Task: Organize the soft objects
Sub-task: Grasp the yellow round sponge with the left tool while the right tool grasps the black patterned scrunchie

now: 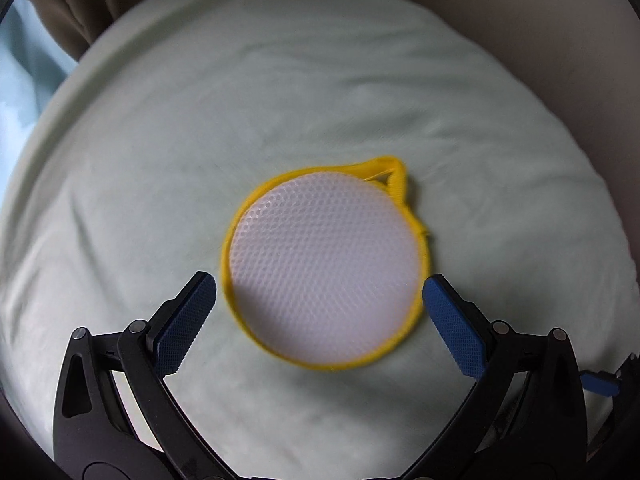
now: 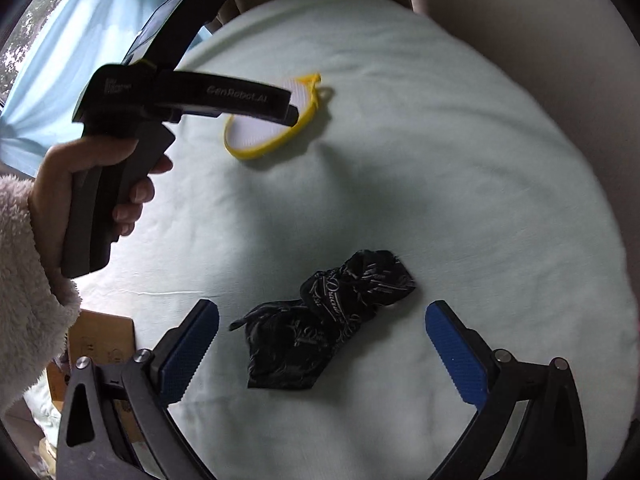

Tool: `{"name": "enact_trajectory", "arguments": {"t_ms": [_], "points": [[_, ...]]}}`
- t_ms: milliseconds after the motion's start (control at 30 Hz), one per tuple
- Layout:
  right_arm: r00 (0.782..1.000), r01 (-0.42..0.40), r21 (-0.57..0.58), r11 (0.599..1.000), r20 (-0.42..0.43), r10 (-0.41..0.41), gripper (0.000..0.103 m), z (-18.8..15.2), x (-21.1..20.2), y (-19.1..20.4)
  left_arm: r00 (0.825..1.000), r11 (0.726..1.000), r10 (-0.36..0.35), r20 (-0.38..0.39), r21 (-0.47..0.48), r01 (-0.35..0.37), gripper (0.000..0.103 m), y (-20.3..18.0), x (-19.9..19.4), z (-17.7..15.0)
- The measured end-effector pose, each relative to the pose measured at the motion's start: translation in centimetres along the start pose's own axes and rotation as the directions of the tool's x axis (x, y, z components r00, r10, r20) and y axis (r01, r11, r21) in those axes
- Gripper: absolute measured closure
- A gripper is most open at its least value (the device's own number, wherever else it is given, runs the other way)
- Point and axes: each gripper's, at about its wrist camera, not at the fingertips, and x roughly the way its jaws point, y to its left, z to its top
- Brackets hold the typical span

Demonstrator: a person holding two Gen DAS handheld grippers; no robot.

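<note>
Both tongs gape wide: left tongs (image 1: 319,288) above the mesh pouch (image 1: 326,276), right tongs (image 2: 322,320) over the black cloth (image 2: 324,320).

**Count of things on the bed**

One round mesh pouch (image 1: 326,270) with a yellow rim lies on the pale green sheet (image 1: 200,140), toward its far edge; it carries one yellow loop (image 1: 386,172). One black patterned cloth (image 2: 324,320), crumpled into a single bundle, lies nearer the sheet's near edge. That makes two soft items in all.

Two grippers are in view: the left gripper (image 1: 320,292) and the right gripper (image 2: 322,322), each with two blue pads. One hand (image 2: 92,184) shows, in one fleecy white sleeve (image 2: 28,280). One cardboard box (image 2: 102,344) sits past the sheet's left edge.
</note>
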Motion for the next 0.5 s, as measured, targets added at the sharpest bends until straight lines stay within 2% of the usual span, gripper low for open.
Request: {"name": "enact_trajectory", "arguments": {"t_ms": [100, 200, 233, 300, 333, 400, 467, 500], "points": [[1.000, -0.010, -0.012, 1.000, -0.021, 0.009, 0.003, -0.1, 1.4, 0.4, 1.000, 1.000, -0.013, -0.018, 0.011, 0.014, 0.000, 0.0, 1.6, 0.1], [0.999, -0.017, -0.029, 0.999, -0.047, 0.016, 0.018, -0.3, 2.4, 1.0, 0.999, 0.999, -0.028, -0.014, 0.020, 0.029, 0.000, -0.5, 2.5, 0.1], [0.999, -0.009, -0.037, 0.999, -0.051, 0.007, 0.020, -0.3, 2.7, 1.2, 1.000, 0.999, -0.027, -0.012, 0.026, 0.027, 0.001, -0.7, 2.6, 0.1], [0.999, 0.011, -0.051, 0.999, -0.043, -0.013, 0.028, -0.3, 2.7, 1.2, 1.000, 0.999, -0.025, -0.003, 0.038, 0.025, 0.005, -1.3, 2.8, 0.1], [0.999, 0.018, -0.054, 0.998, -0.038, -0.020, 0.031, -0.2, 2.7, 1.2, 1.000, 0.999, -0.025, 0.001, 0.042, 0.025, 0.011, -1.5, 2.8, 0.1], [0.998, 0.044, -0.060, 0.997, -0.033, -0.046, 0.045, 0.0, 2.7, 1.1, 0.999, 0.998, -0.036, 0.009, 0.046, 0.036, 0.027, -1.9, 2.6, 0.0], [0.998, 0.054, -0.056, 0.997, -0.028, -0.055, 0.052, 0.1, 2.4, 0.9, 0.998, 0.997, -0.054, 0.022, 0.061, 0.052, 0.060, -2.5, 2.0, -0.2], [0.998, 0.055, -0.050, 0.997, -0.027, -0.056, 0.056, 0.1, 2.3, 0.7, 0.998, 0.996, -0.058, 0.027, 0.070, 0.056, 0.067, -2.9, 1.7, -0.3]]}}
